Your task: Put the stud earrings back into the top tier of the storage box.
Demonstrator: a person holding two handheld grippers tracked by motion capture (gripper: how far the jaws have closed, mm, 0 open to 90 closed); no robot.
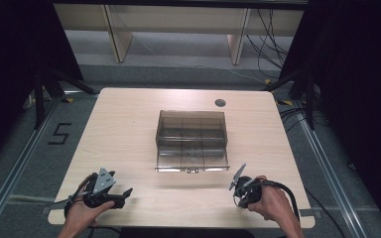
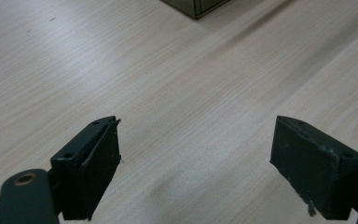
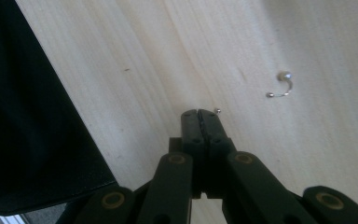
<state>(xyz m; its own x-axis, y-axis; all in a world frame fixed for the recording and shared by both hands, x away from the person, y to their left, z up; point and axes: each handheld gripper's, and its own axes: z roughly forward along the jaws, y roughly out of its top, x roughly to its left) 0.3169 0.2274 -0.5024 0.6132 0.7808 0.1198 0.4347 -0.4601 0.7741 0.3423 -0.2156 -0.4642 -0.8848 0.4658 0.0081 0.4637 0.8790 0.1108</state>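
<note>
A pale wooden table (image 1: 129, 129) with rounded corners stands on a grey floor, seen from above, with dark curtains to either side and light wooden furniture legs beyond it.

At the middle of the table sits a smoky, see-through plastic organiser box (image 1: 192, 140). Its lid stands open toward the far side, and its inside is split into small compartments. A small metal latch shows at the middle of its near edge. I cannot tell whether anything lies in the compartments.

At the near left corner of the table, a person's left hand holds the left gripper (image 1: 121, 194), which lies low over the wood and points to the right. In the left gripper view its two black jaws are spread wide apart with bare wood between them (image 2: 196, 158), and a corner of the box shows at the top edge.

At the near right, well apart from the box, the person's right hand holds the right gripper (image 1: 238, 184). In the right gripper view its jaws are pressed fully together (image 3: 201, 114), tips close to the table. A tiny silvery bead shows at the tips; whether it is pinched I cannot tell.

Just beyond those tips lies a small earring (image 3: 282, 84), a curved silver wire with a pale bead at one end, flat on the wood.
</note>
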